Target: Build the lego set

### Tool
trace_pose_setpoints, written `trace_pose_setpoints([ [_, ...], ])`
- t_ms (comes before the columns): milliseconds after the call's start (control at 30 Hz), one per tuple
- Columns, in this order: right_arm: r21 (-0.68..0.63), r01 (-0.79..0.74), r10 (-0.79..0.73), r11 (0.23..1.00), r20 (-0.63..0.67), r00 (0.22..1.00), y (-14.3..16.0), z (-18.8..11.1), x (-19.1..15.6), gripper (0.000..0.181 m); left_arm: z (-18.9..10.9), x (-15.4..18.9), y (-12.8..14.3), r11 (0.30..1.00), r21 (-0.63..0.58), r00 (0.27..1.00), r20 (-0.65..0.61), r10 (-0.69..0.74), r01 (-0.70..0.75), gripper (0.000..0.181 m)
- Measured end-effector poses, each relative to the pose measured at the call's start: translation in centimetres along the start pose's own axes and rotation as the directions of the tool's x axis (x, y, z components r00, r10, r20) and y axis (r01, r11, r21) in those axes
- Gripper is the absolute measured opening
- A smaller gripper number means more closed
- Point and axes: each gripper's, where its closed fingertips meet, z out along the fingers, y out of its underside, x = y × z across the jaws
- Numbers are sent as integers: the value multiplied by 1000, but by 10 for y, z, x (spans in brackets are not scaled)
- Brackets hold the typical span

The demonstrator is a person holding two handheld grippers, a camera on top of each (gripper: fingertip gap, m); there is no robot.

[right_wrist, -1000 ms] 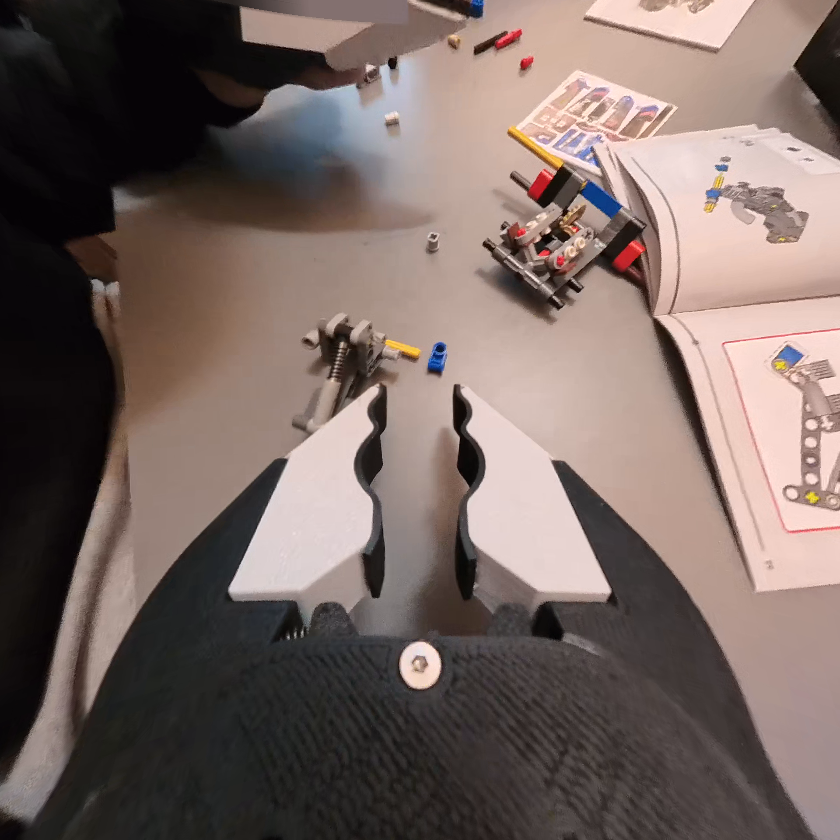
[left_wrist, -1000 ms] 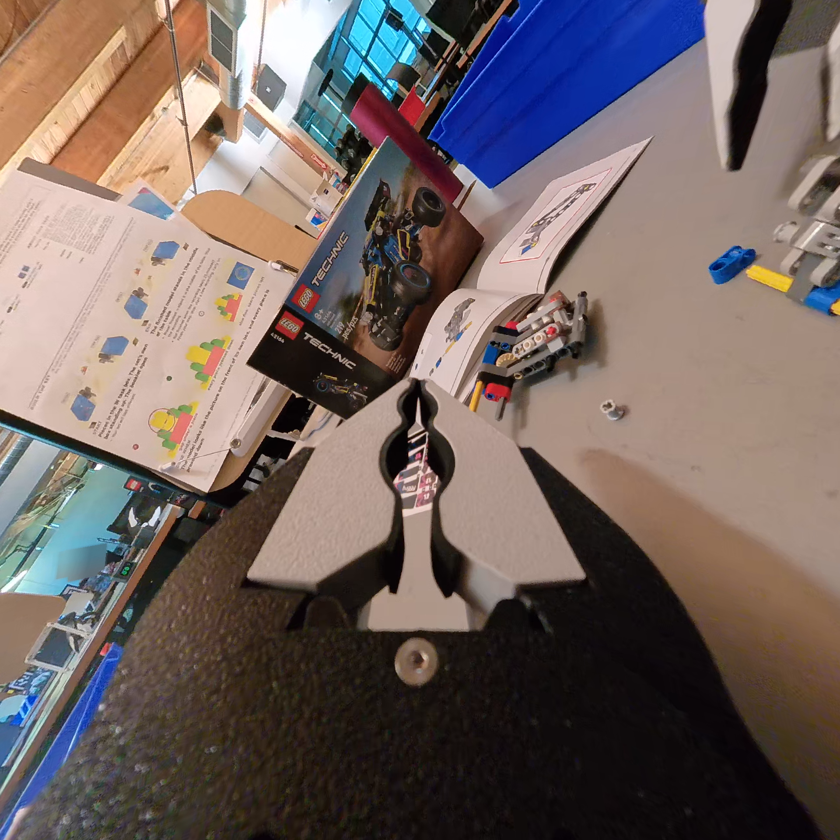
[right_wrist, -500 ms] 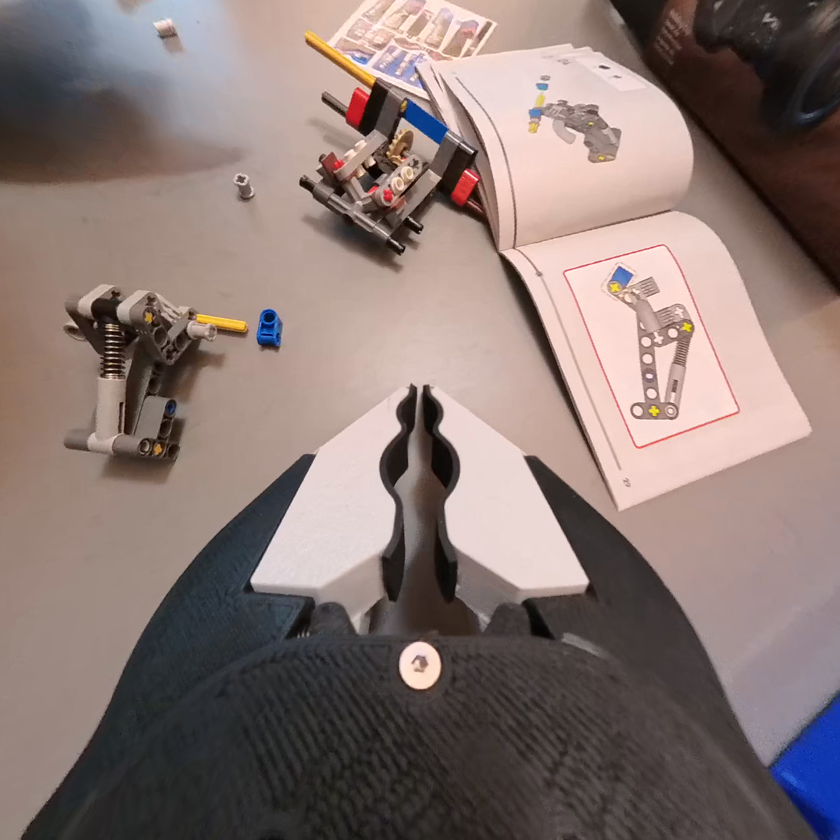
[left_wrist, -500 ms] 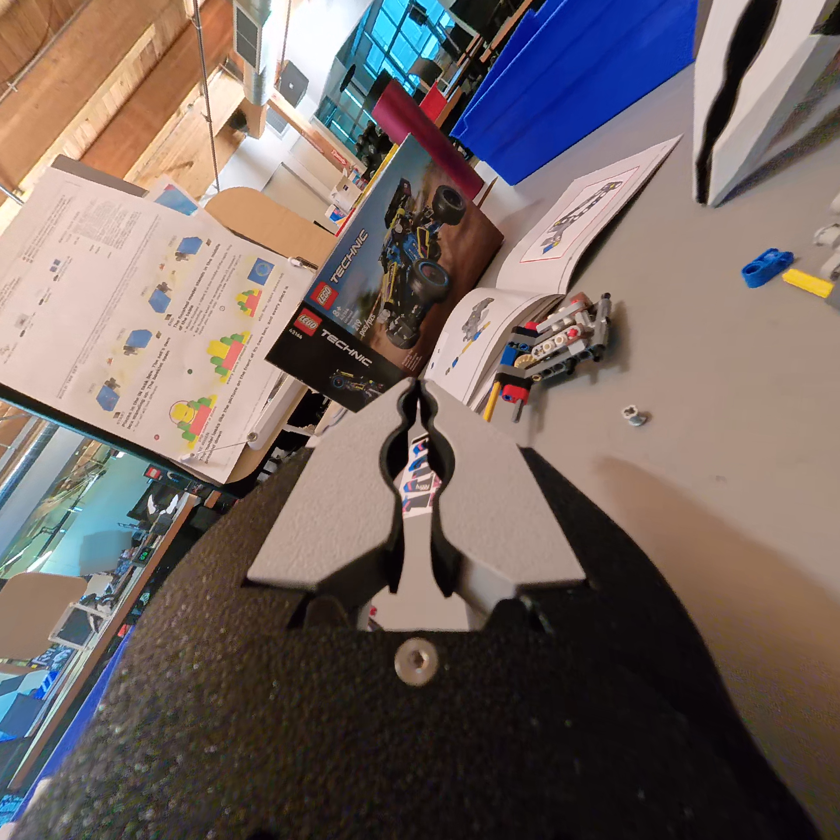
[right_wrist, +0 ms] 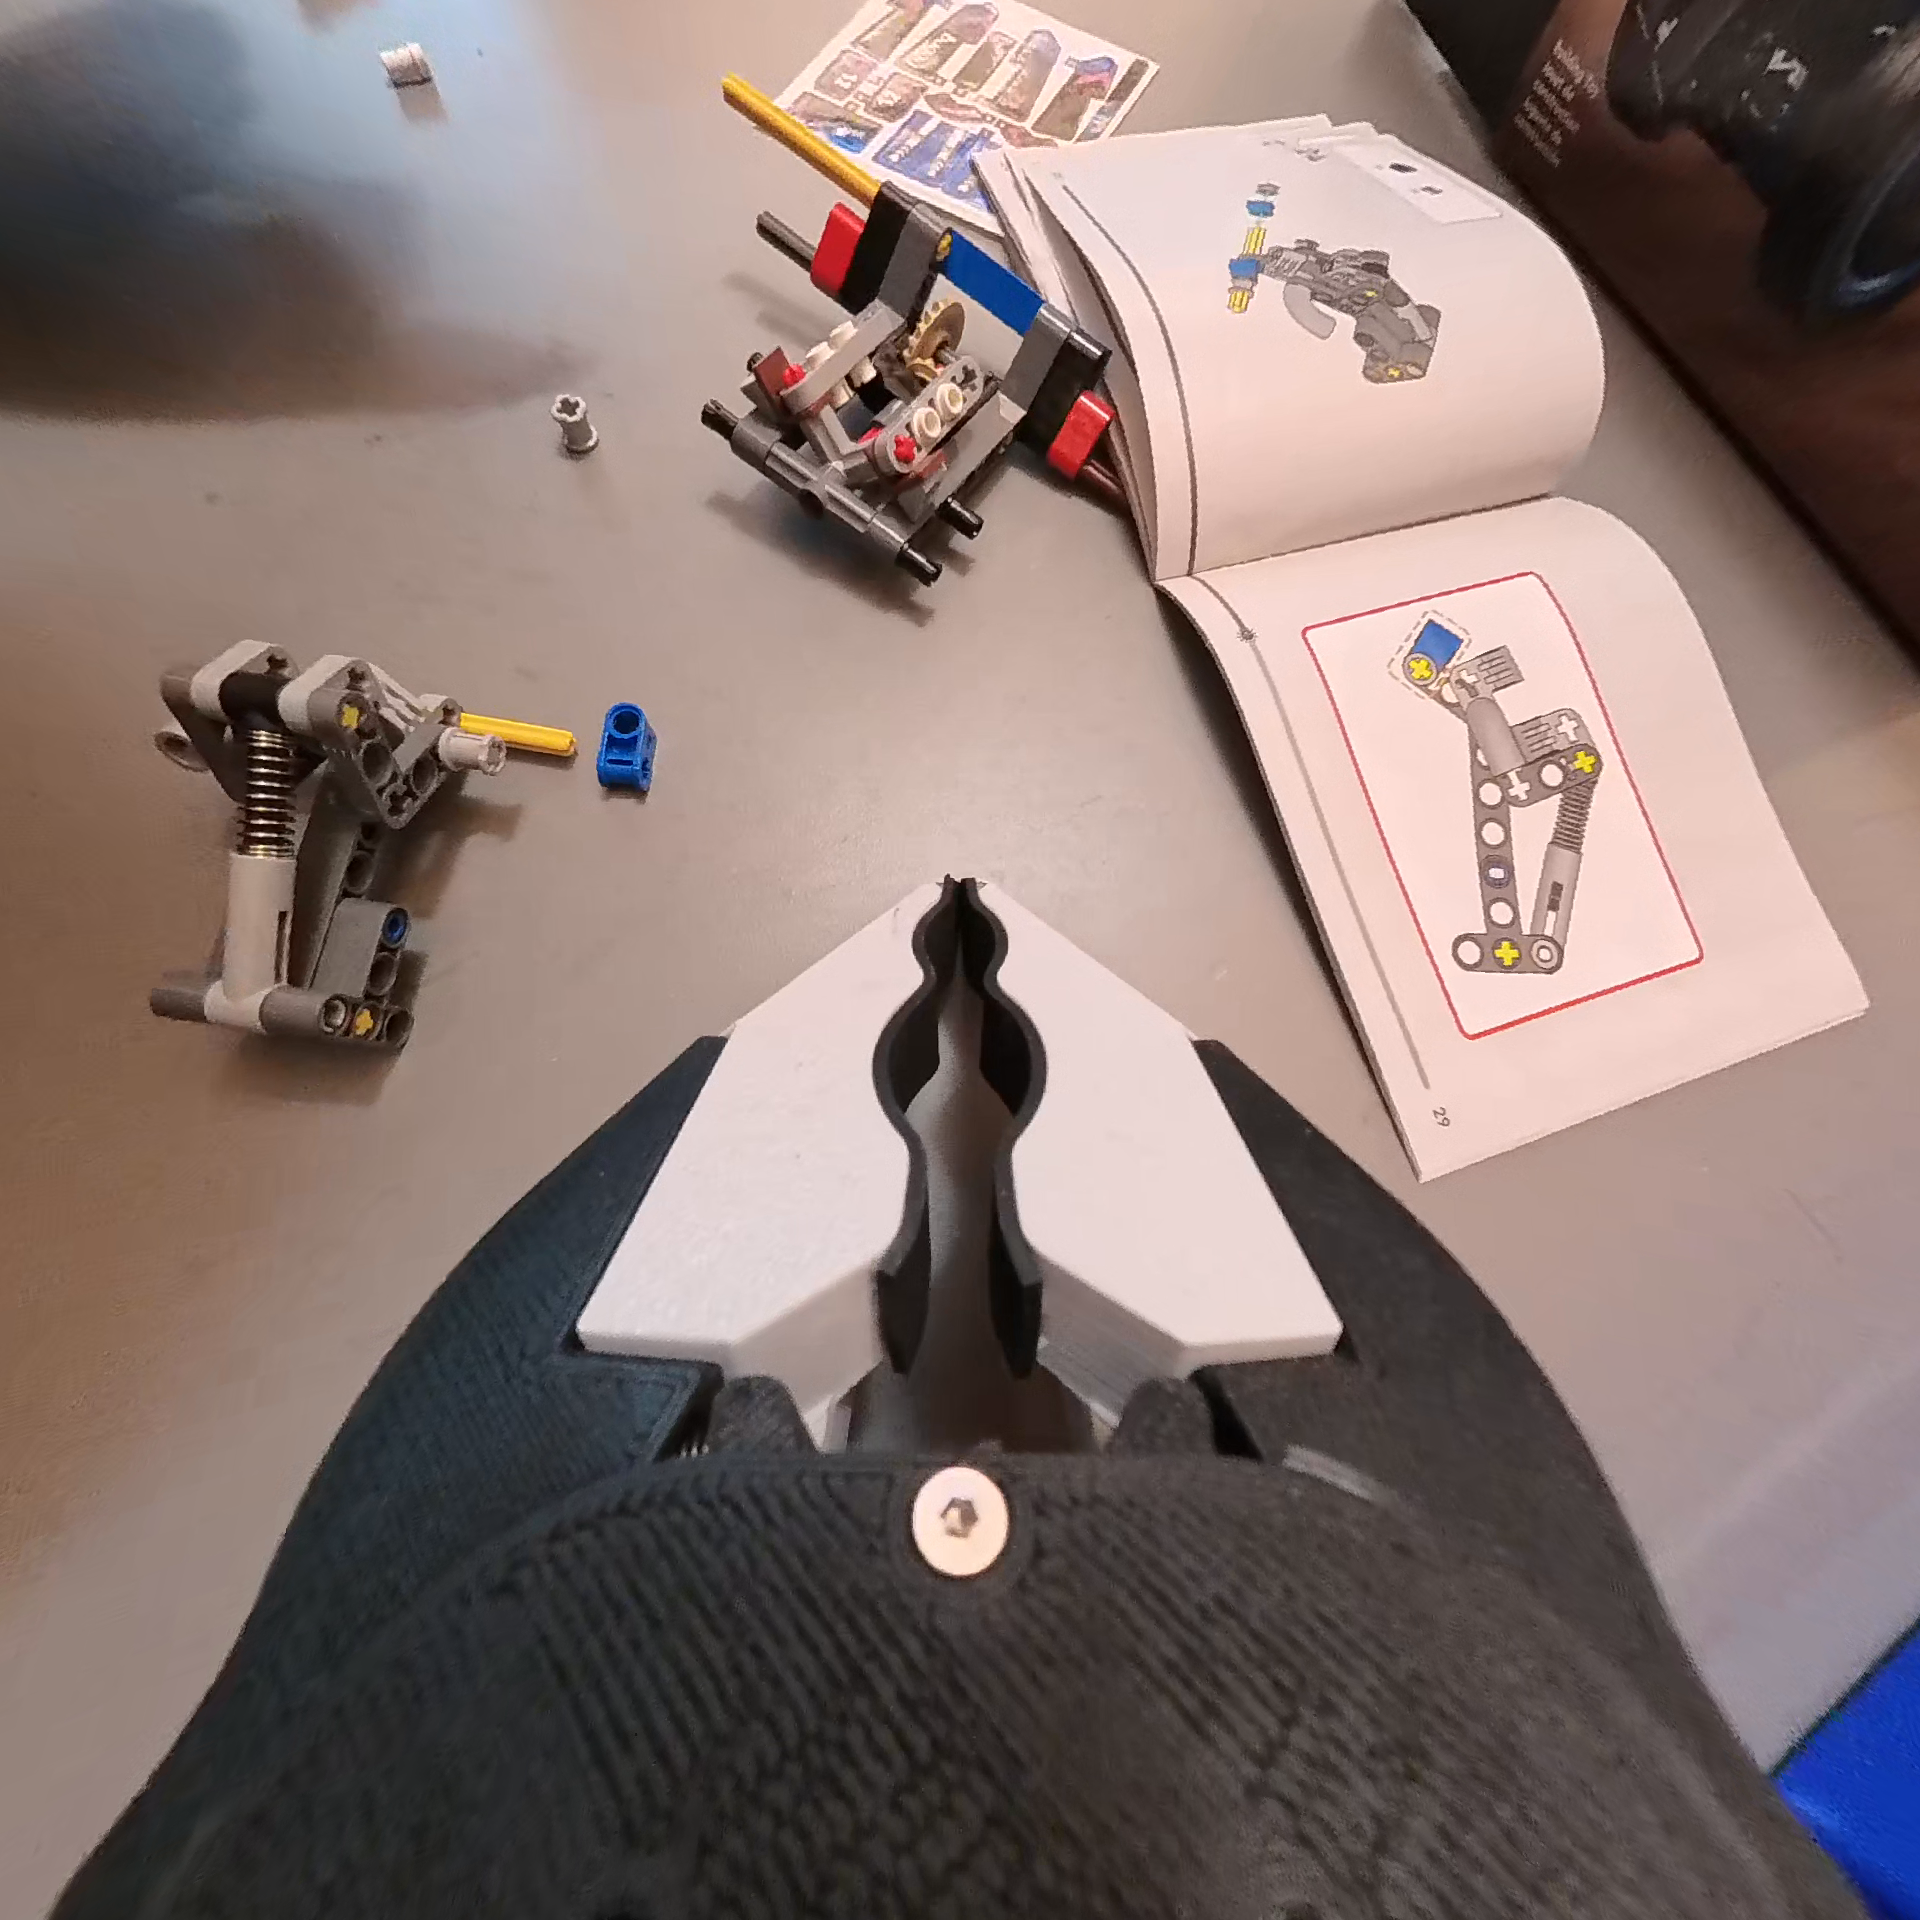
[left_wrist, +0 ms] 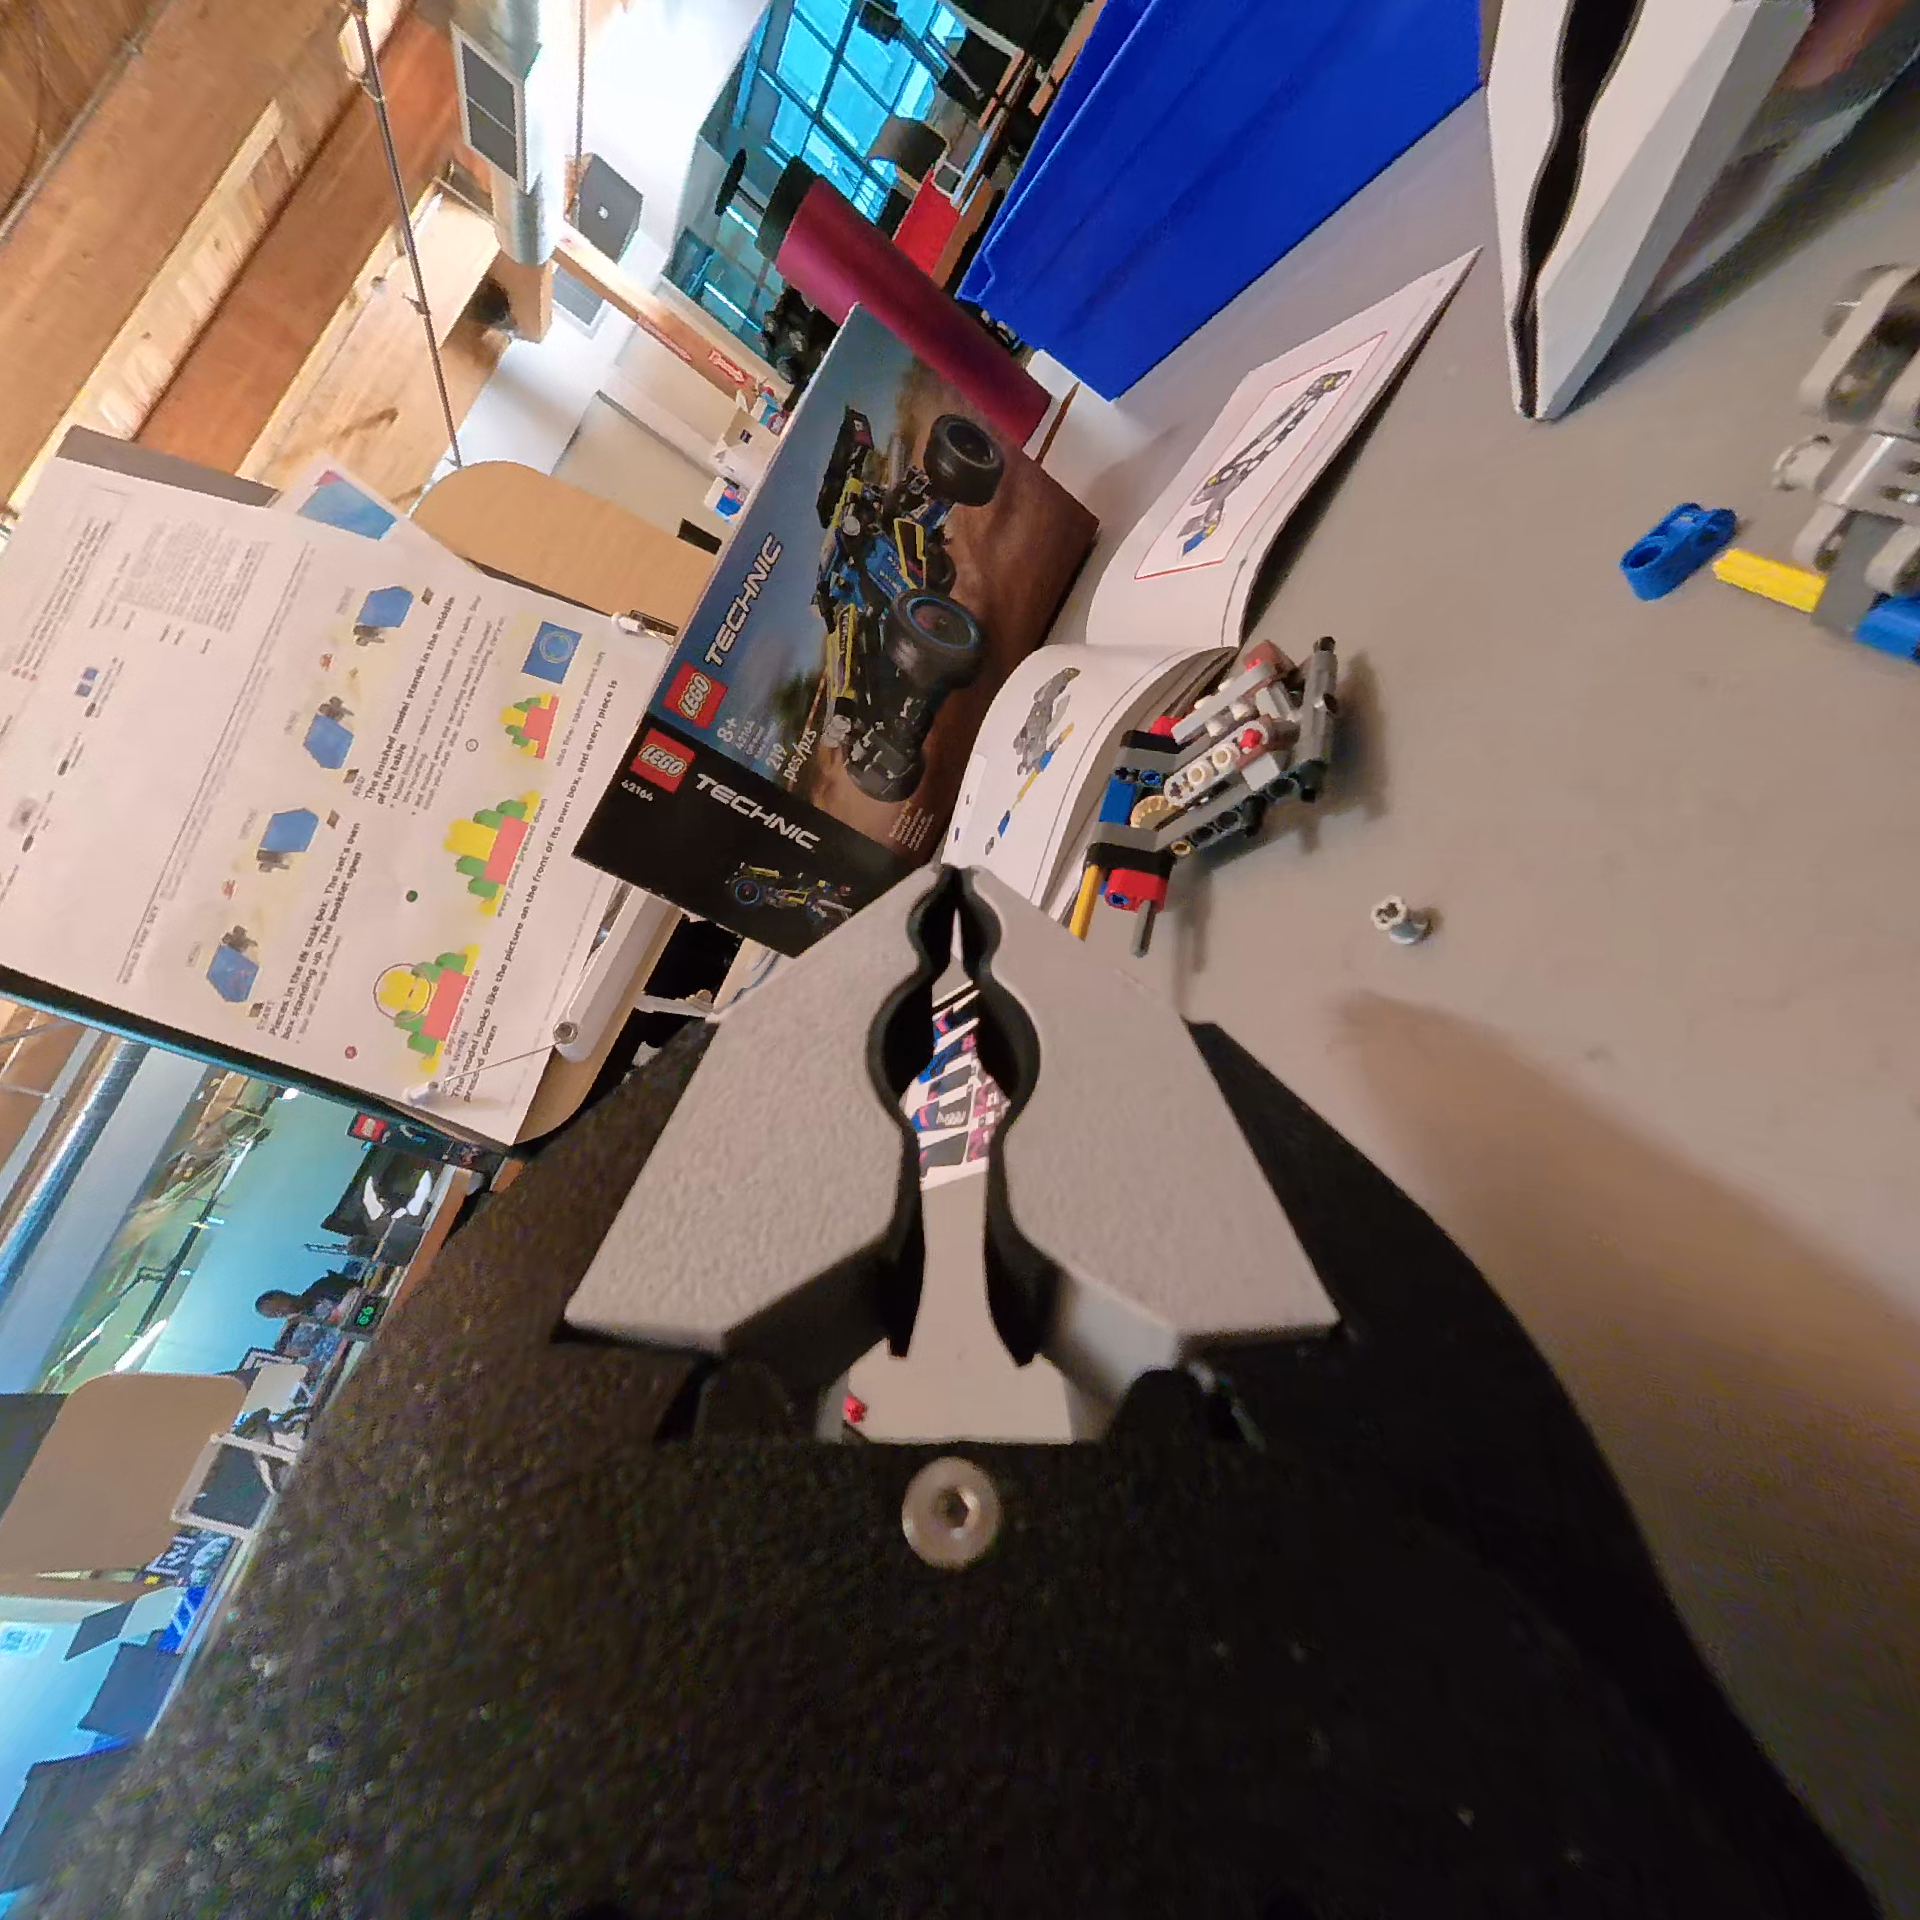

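My left gripper point(left_wrist: 951, 883) is shut with nothing in it and points past the table edge toward the set's box point(left_wrist: 831, 665). My right gripper point(right_wrist: 961, 888) is shut with nothing between its tips and hovers over bare table; it also shows at the top right of the left wrist view point(left_wrist: 1548, 208). A grey suspension assembly with a spring point(right_wrist: 301, 831) lies to its left, with a yellow axle point(right_wrist: 520, 732) sticking out toward a loose blue connector point(right_wrist: 627, 748). A chassis subassembly point(right_wrist: 894, 384) lies ahead against the open instruction booklet point(right_wrist: 1455, 623).
A small grey bush point(right_wrist: 574, 424) lies left of the chassis and another grey piece point(right_wrist: 405, 64) lies farther off. A sticker sheet point(right_wrist: 966, 73) lies behind the chassis. Blue bins point(left_wrist: 1195, 177) stand at the table's far side. A printed sheet point(left_wrist: 260, 769) stands beside the box. Across from one pair of fingers to the other is roughly 20 cm. To reach the loose blue connector point(right_wrist: 627, 748) in a straight line is about 6 cm for my right fingers, about 15 cm for my left.
My right gripper was open a second ago and has shut on nothing while swinging right, away from the suspension assembly toward the booklet. My left gripper stayed shut and hardly moved.
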Motion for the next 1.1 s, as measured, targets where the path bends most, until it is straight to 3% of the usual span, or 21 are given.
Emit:
trace_pose_setpoints([
  [1100,1,-21,21,1000,31,999,-3,4,2,0,1,7,2,999,-9,999,-29,42,-42,0],
])
